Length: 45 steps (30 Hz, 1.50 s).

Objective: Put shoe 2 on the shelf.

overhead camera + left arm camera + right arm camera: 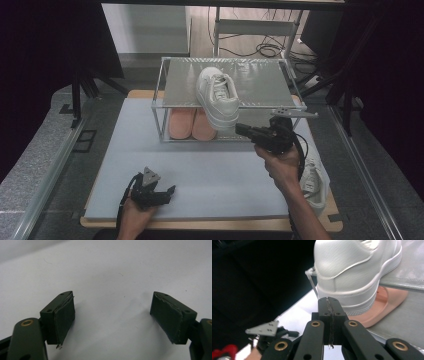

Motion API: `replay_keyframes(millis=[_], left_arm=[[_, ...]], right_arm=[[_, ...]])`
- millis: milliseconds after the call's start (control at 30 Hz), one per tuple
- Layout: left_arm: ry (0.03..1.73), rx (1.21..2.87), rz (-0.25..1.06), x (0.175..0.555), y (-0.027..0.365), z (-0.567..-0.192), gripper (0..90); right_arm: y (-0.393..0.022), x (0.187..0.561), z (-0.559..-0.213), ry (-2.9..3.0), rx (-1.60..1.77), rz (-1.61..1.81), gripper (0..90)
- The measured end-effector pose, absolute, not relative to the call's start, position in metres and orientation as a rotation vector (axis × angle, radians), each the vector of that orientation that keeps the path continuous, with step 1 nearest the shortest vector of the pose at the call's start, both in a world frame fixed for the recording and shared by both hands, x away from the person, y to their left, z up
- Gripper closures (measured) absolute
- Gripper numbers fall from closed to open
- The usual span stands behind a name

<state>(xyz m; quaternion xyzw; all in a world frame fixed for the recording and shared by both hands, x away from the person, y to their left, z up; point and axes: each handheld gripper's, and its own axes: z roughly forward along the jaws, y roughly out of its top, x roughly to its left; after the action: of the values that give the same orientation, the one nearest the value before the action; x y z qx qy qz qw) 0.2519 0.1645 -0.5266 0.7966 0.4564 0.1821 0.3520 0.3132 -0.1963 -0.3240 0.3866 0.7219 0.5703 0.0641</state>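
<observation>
Rack (165,90): white sneaker (218,97) above slippers (191,124)

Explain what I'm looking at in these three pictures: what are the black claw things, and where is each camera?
A person sits at a table and holds a hand-held black two-jaw gripper in each hand. The high view looks down from above: the left gripper rests low on the pale grey table mat, and the right gripper points at a white lace-up sneaker whose heel overhangs the front edge of a small metal two-level shoe rack. A pair of pink slippers sits underneath. A second white sneaker lies by the right forearm. The other two pictures come from cameras riding on each gripper. The left jaws stand open and empty; the right jaws are shut, holding nothing.
</observation>
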Motion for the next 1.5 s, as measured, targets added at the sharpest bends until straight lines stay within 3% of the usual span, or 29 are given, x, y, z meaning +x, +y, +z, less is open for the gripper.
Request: replay_keyframes(millis=[300,700,1500], left_arm=[[1.182,2.060,0.472,0.252,0.164,-0.527,20.0],[1.182,2.061,0.472,0.252,0.164,-0.527,20.0],[1.182,2.058,0.472,0.252,0.165,-0.527,20.0]], right_arm=[[-0.176,0.314,-0.331,2.158,1.112,1.548,89.7],[-0.161,0.328,-0.335,2.173,1.112,1.582,89.8],[-0.125,0.386,-0.343,2.161,1.198,1.543,89.8]])
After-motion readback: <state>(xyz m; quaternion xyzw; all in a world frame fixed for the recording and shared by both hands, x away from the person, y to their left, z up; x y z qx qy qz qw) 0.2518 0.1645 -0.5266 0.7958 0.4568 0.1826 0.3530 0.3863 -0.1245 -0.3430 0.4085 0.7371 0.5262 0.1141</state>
